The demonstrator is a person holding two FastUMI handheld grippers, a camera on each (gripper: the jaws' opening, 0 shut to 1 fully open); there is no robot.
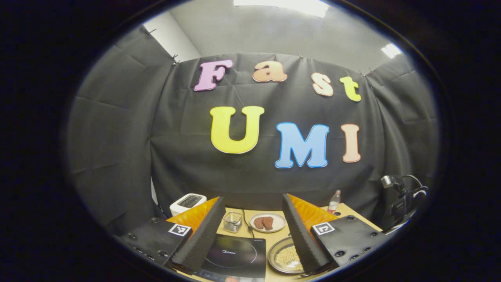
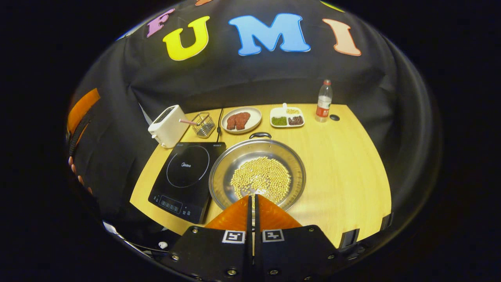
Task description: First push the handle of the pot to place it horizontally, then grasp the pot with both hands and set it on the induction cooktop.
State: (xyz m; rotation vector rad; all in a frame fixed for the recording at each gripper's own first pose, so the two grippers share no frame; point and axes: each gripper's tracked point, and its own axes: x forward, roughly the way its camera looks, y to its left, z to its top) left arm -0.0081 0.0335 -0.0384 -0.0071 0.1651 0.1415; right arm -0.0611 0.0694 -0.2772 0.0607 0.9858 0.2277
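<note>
Right gripper (image 2: 252,197) fingers pressed together above pot (image 2: 257,174); left gripper (image 1: 252,231) fingers spread, level

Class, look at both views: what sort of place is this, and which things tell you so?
Probably a mock kitchen set up in a booth: an induction cooktop, a toaster and a pot of beans on one wooden table.
</note>
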